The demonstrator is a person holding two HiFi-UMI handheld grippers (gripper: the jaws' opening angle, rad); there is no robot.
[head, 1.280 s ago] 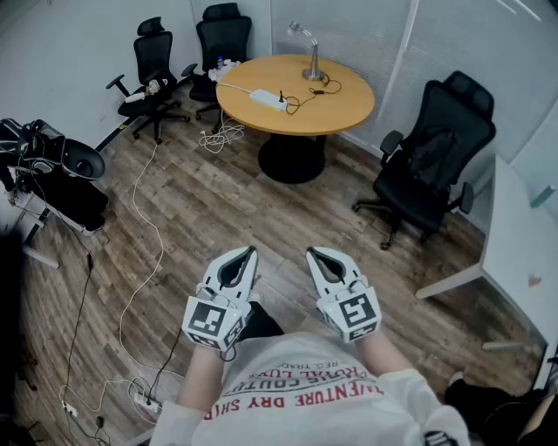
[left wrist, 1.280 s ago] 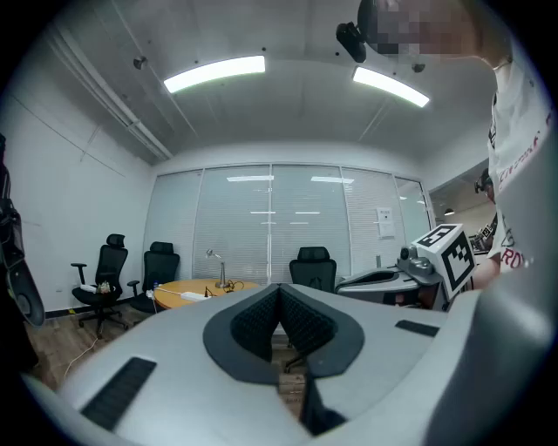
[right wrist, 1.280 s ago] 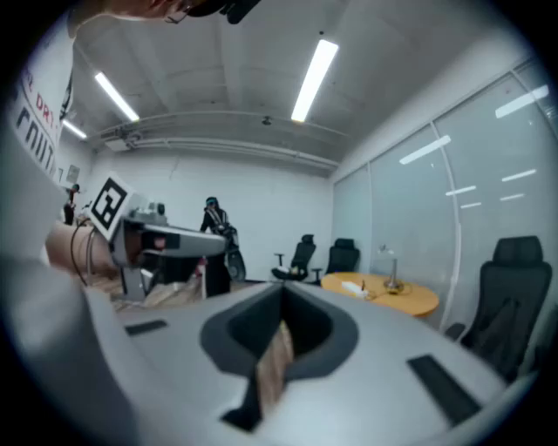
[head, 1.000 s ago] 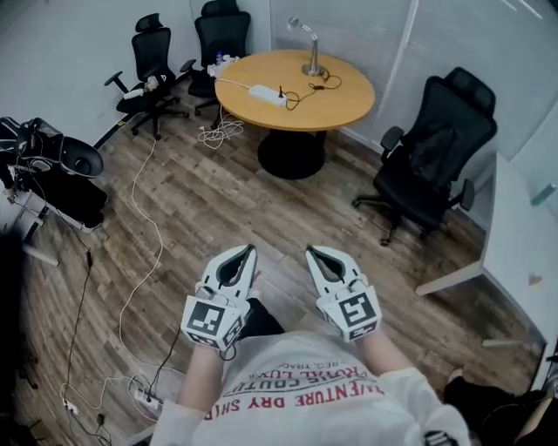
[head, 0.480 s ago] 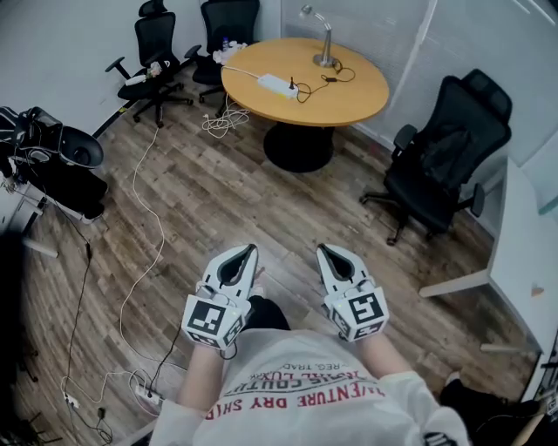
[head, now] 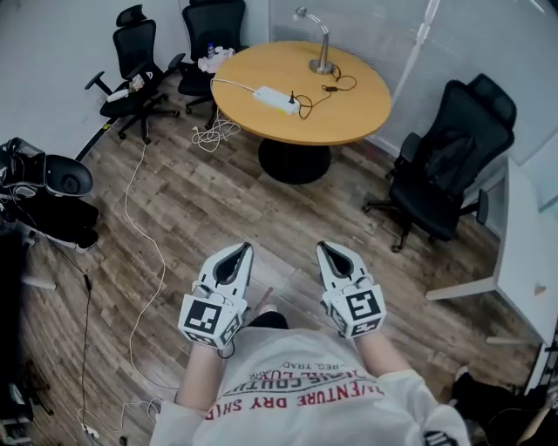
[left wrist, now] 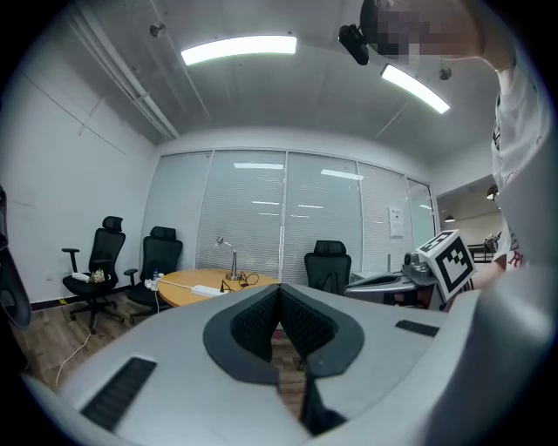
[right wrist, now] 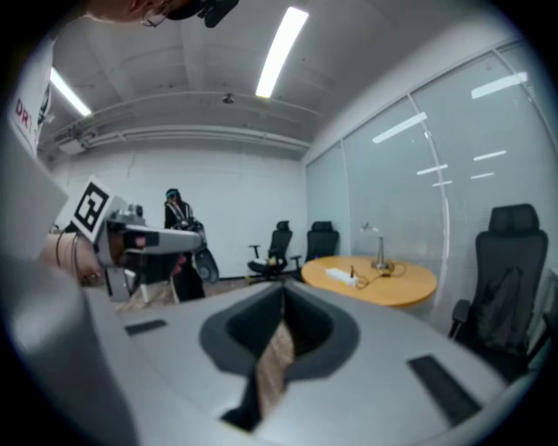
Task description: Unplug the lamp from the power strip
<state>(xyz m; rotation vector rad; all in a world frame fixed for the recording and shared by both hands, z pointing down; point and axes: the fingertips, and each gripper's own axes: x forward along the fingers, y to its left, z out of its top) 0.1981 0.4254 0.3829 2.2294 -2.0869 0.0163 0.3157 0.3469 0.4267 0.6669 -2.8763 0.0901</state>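
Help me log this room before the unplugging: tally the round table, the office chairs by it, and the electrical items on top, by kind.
Round wooden table: 1
Black office chairs: 3
Desk lamp: 1
White power strip: 1
Total: 6

Smooth wooden table (head: pixel 370 100), wood-plank floor (head: pixel 218 209), shiny metal lamp (head: pixel 323 54).
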